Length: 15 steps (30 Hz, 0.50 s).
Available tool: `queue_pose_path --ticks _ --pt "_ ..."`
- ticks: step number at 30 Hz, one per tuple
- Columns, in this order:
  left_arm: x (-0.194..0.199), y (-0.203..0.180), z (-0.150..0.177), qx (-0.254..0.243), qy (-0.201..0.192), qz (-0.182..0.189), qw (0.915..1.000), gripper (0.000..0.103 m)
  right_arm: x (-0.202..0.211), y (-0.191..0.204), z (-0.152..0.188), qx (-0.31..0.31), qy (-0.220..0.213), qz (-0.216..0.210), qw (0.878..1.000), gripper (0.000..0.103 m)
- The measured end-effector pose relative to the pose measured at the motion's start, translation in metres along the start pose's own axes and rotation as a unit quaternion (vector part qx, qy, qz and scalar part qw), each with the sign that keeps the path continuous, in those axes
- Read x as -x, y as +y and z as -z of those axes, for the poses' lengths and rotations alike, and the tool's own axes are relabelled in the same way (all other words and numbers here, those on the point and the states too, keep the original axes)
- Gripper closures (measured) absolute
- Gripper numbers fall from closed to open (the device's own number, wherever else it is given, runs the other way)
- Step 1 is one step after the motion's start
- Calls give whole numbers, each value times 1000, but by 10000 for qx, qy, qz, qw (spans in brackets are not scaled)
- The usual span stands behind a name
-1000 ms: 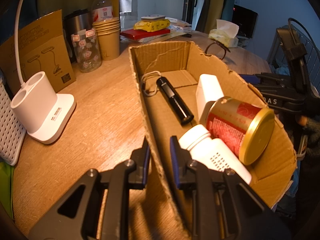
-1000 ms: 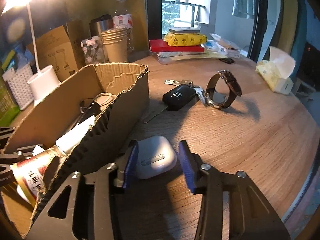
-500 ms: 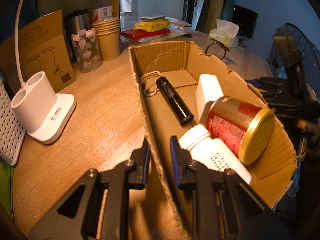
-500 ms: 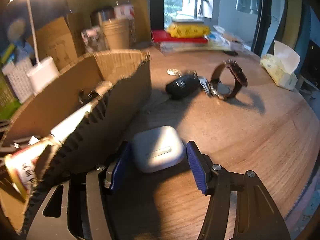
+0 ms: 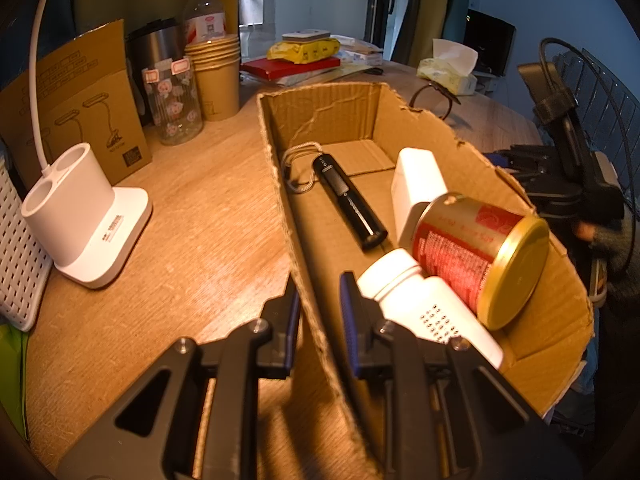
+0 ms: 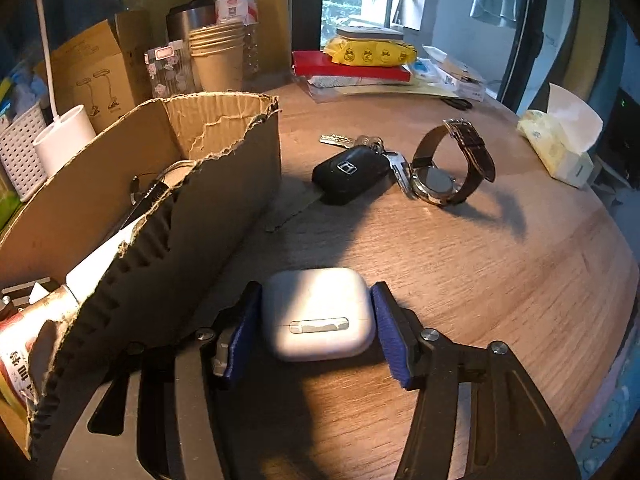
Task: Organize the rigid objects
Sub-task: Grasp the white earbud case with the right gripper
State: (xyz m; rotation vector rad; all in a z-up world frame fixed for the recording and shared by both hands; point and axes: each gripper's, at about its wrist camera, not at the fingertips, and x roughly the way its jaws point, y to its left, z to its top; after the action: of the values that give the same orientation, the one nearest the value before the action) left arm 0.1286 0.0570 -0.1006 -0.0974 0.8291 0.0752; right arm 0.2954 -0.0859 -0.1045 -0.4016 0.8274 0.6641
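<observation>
The earbud case (image 6: 318, 314) is a small white, glossy box with rounded corners and a short metal hinge strip on the face turned toward you. It lies flat on the wooden table (image 6: 500, 280), just beside the outer wall of the torn cardboard box (image 6: 208, 208), on the near part of the table.

Your right gripper (image 6: 316, 334) straddles it: the case sits squarely between the two blue pads (image 6: 390, 334), one on each side, filling nearly the whole gap. The jaws are closing on it; whether the pads already press on its sides, you cannot tell from the wrist view.

Your left gripper (image 5: 319, 308) has its jaws pressed together on the box's near long wall, one finger outside the box and one inside, pinching the cardboard (image 5: 316, 320).

Inside the box lie a black flashlight (image 5: 348, 202) with a cord loop, a white charger block (image 5: 416, 184), a red tin with a gold lid (image 5: 476, 256) and a white pill bottle (image 5: 424, 306), the bottle touching the tin.

Farther back on the table, beyond the case, a black car key (image 6: 350, 174) with a bunch of keys touches a wristwatch (image 6: 448, 168) with a brown strap.
</observation>
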Motion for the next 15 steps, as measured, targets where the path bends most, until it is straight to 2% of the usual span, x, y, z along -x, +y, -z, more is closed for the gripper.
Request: queue_pose_path --ticks 15 --pt "0 0 0 -4 -2 -5 10000 83 32 -5 7 -295 -425 112 9986 45"
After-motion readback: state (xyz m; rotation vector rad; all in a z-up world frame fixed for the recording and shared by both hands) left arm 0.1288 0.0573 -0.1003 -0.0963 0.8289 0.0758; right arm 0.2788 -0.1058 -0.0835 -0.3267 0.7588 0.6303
